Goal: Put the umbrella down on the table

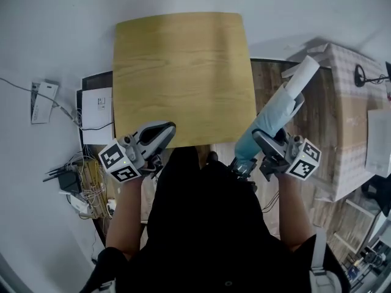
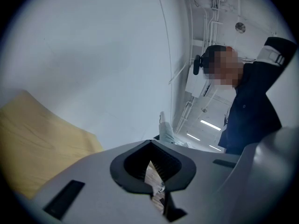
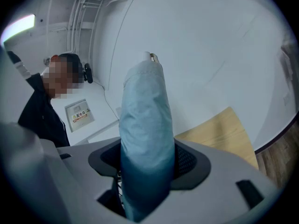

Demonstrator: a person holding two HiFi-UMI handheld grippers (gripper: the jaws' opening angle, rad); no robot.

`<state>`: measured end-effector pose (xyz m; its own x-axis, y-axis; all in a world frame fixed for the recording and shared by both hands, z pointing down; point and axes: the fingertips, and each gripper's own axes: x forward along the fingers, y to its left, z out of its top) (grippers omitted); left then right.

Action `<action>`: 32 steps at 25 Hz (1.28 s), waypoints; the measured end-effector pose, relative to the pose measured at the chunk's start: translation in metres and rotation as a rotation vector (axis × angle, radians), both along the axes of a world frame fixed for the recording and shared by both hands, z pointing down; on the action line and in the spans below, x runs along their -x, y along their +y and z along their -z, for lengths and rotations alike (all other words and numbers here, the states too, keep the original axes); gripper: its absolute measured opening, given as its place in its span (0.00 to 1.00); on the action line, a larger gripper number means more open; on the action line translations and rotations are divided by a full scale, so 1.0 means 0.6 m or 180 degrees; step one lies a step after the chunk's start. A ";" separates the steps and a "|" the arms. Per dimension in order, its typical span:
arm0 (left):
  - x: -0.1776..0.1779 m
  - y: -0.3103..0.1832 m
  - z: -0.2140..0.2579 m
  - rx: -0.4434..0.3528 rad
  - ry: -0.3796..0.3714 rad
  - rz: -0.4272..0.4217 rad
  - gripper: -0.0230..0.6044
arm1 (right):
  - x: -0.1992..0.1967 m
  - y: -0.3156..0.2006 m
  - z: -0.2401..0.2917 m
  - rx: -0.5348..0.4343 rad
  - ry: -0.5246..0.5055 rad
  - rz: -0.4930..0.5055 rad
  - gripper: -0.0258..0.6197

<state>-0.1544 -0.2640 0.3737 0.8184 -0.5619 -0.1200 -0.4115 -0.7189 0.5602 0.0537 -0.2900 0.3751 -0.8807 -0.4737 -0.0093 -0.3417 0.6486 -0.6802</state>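
The right gripper [image 1: 264, 140] has its fingers clamped around a folded light-blue umbrella [image 1: 276, 113]. The umbrella is held in the air just off the right edge of the wooden worktop [image 1: 183, 72], its pale tip slanting up and away from the person. The left gripper [image 1: 160, 130] hovers at the worktop's near edge, and its fingers look almost closed, with nothing between them.

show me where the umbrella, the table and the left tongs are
umbrella [image 1: 273, 119], head view, middle of its light blue folded cloth
table [image 1: 183, 66], head view, bare middle of its wooden top
left tongs [image 1: 166, 129], head view, tip end, by the table's near edge
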 end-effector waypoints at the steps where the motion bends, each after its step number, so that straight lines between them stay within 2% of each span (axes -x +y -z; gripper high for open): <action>1: 0.012 -0.016 0.002 -0.0037 -0.0050 -0.0002 0.05 | 0.015 -0.014 0.005 -0.0007 0.0048 0.0001 0.48; 4: 0.036 -0.054 0.000 -0.0154 -0.0375 -0.0142 0.06 | 0.058 -0.054 0.018 -0.0054 0.0217 -0.0027 0.48; 6: 0.045 -0.070 0.000 -0.0213 -0.0497 -0.0284 0.06 | 0.081 -0.075 0.025 -0.0106 0.0335 -0.0061 0.48; 9: 0.059 -0.105 0.007 -0.0321 -0.0603 -0.0397 0.06 | 0.103 -0.111 0.030 -0.0214 0.0565 -0.0119 0.48; 13: 0.066 -0.146 0.006 -0.0362 -0.0633 -0.0395 0.06 | 0.111 -0.149 0.026 -0.0323 0.0921 -0.0121 0.48; 22: 0.063 -0.237 -0.040 -0.0159 -0.0712 -0.0288 0.06 | 0.121 -0.303 -0.037 -0.0362 0.1646 -0.0080 0.48; 29: 0.063 -0.302 -0.089 0.0088 -0.0763 -0.0167 0.06 | 0.144 -0.409 -0.117 -0.0330 0.2104 0.0181 0.48; 32: 0.057 -0.328 -0.112 0.0126 -0.0845 -0.0156 0.05 | 0.147 -0.442 -0.161 -0.0396 0.2441 0.0279 0.48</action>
<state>-0.1886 -0.4608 0.4407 0.8447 -0.5208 0.1236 -0.5129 -0.7213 0.4655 -0.0343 -0.5555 0.4717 -0.6967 -0.4375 0.5685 -0.6308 0.7509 -0.1953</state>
